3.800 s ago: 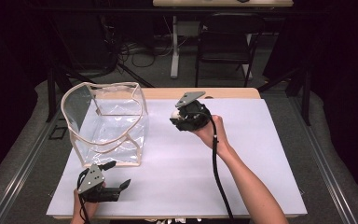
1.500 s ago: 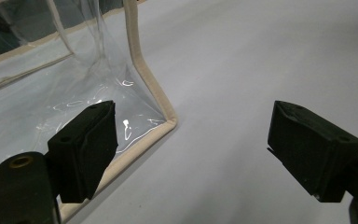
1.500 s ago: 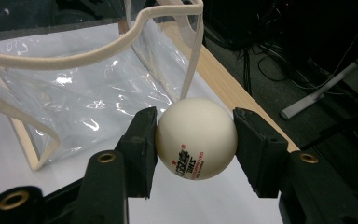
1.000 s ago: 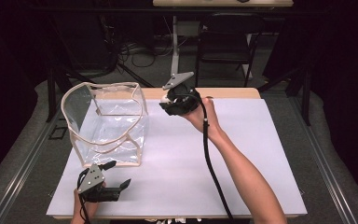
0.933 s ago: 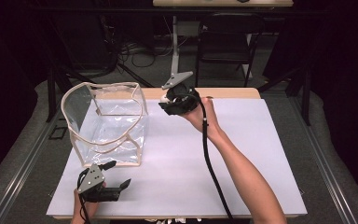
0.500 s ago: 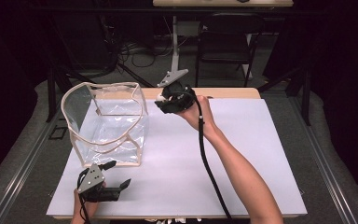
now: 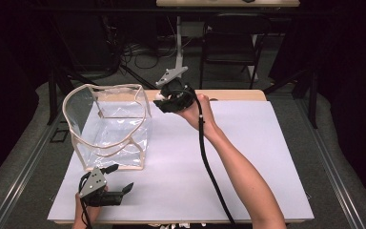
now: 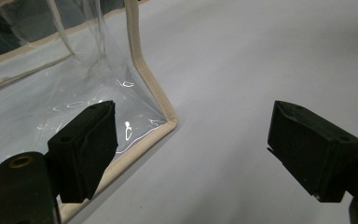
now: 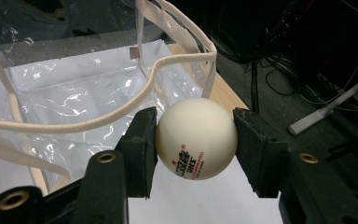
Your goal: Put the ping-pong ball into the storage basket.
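Left gripper (image 7: 119, 193) rests low on the white table sheet (image 7: 248, 157), jaws wide apart and empty, beside the clear plastic bag with beige trim (image 7: 107, 126). Right gripper (image 9: 196, 140) clamps a cream ping-pong ball (image 9: 196, 138) just beside the bag's rim.

The right gripper (image 7: 164, 102) is raised on an outstretched forearm, its 2 jaws clamped together on something. The left gripper (image 7: 124, 190) rests low, jaws spread wide.
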### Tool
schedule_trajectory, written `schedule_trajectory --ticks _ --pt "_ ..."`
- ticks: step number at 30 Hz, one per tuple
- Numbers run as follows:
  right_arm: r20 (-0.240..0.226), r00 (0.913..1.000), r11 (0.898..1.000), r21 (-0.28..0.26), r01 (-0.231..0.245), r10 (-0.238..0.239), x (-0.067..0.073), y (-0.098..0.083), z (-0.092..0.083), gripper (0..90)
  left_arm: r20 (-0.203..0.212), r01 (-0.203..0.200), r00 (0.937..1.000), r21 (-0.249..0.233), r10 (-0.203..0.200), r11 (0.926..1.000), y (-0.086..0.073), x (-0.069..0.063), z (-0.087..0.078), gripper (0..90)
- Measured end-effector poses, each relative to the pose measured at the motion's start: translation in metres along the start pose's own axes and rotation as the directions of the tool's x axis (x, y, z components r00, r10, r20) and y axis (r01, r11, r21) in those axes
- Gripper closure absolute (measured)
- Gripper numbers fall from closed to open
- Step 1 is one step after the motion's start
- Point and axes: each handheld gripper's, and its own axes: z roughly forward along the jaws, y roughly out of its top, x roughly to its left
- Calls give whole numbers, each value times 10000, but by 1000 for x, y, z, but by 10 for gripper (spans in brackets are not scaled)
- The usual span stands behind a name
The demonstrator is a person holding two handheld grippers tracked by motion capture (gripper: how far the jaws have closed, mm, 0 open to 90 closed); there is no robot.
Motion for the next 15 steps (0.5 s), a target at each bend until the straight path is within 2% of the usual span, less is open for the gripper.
schedule_trajectory --ticks 15 --pt "-61 10000 10000 -85 -13 12 0 10 6 511 -16 18 10000 8 -18 10000 0 1 0 161"
